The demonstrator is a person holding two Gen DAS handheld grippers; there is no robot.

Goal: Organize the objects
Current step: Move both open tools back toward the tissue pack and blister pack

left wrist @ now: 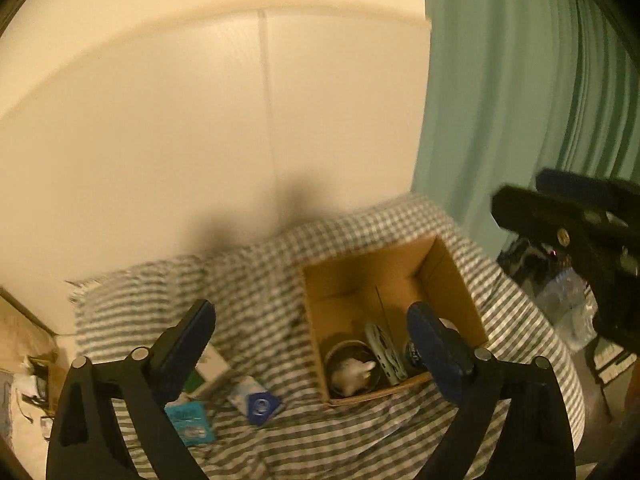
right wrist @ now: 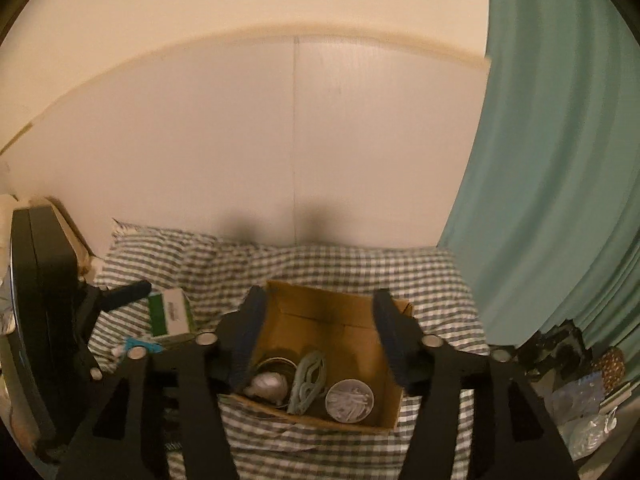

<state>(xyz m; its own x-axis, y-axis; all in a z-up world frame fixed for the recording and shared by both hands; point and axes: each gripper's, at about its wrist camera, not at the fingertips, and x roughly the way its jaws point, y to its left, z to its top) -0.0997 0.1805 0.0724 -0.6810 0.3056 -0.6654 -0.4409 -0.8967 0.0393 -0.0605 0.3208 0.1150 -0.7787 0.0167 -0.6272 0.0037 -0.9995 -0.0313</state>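
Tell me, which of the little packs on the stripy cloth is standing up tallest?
The green-and-white box, the one farthest back. The teal packet and the blue-and-white packet both lie flat on the cloth.

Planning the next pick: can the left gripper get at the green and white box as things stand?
Probably yes. The left gripper has its jaws open and empty, and the green and white box lies uncovered on the checked cloth, outside the cardboard box, on the left gripper's side. Nothing visible blocks it.
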